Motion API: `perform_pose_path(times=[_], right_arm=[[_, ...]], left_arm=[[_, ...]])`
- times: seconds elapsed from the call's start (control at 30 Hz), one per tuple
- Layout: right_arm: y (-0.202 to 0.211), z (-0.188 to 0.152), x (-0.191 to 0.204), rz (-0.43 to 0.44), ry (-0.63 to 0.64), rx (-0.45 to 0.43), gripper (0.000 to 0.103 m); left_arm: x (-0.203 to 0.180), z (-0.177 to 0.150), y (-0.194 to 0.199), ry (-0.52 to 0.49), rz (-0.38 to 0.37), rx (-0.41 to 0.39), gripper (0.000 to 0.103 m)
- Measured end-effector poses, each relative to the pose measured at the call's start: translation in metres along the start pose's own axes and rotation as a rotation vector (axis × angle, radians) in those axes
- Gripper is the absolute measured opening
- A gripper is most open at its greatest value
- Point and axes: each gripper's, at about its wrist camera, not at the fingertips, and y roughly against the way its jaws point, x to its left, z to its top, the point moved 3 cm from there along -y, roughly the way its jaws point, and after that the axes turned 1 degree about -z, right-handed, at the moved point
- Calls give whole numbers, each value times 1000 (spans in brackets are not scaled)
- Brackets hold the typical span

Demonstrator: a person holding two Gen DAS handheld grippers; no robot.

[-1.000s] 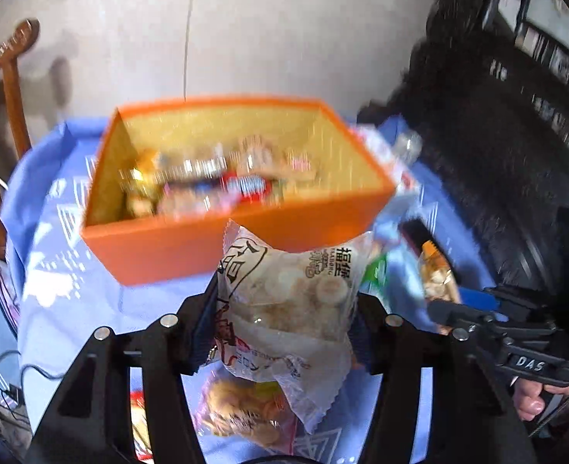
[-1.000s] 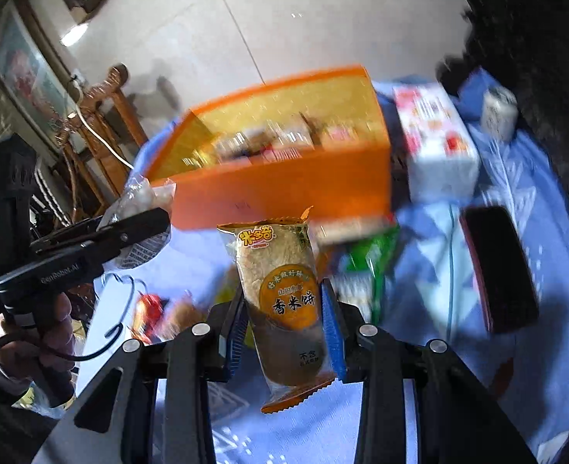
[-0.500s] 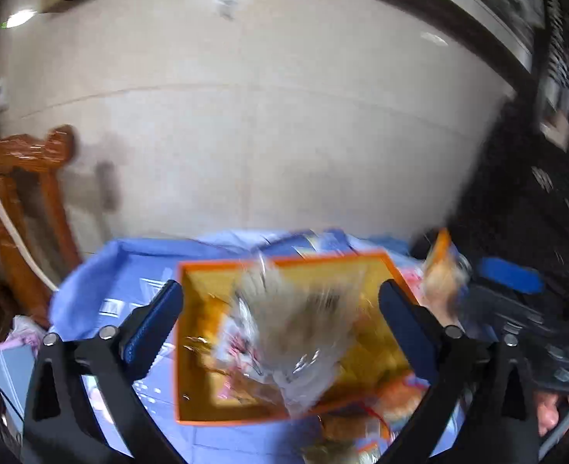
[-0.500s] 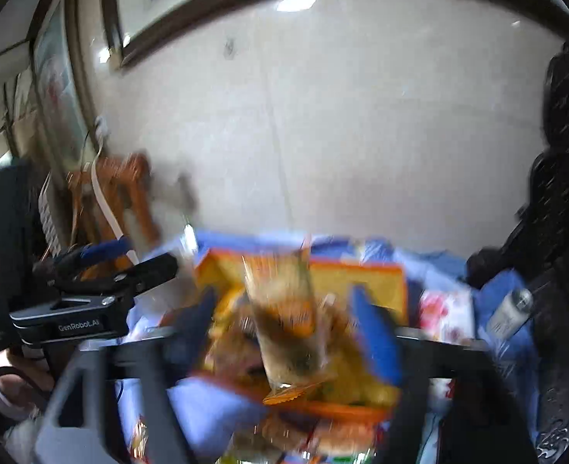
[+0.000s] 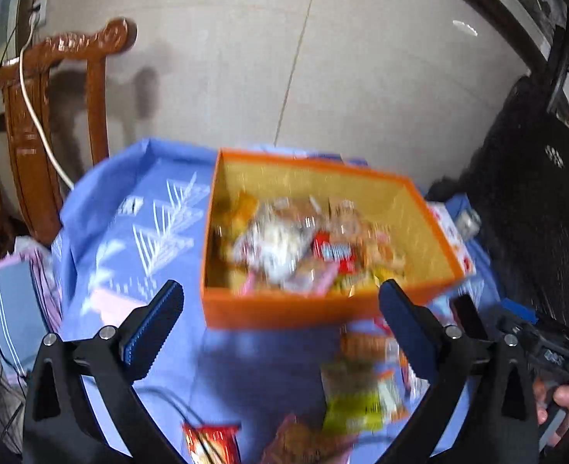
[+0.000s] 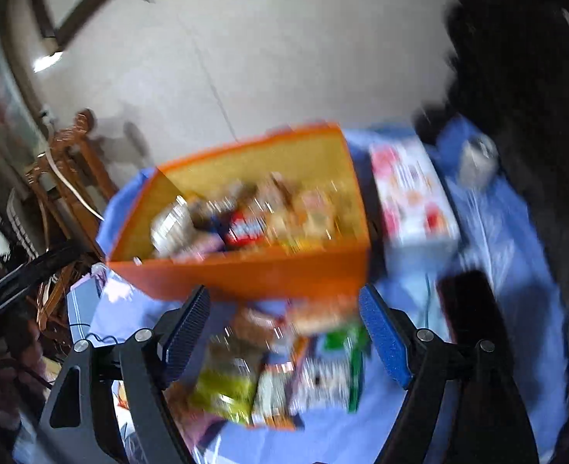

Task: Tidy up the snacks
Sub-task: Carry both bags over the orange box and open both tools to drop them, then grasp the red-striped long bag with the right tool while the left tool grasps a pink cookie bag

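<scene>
Loose snack packets [image 6: 269,371], just before orange box [image 5: 307,309]: light, crinkly, slippery, crushable; pinch at sealed edge; left gripper [image 5: 280,324], right gripper [image 6: 284,332] both agape, empty

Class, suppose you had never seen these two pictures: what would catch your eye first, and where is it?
The orange box, heaped with bright snack packets, sits mid-frame on the blue cloth. In front of it, both the left gripper and the right gripper gape open and empty over loose packets on the cloth.
</scene>
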Motion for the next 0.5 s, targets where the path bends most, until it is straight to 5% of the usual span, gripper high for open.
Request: perform_pose_path(times=[0.23,0.5], right_arm=[[-18,-38,-8,-38,-26,81,80],[-53,-33,-15,143,-278,168,77]], left_arm=[[-7,-53,0,-55,-1,86,99],[2,-76,2,-33,7,148,99]])
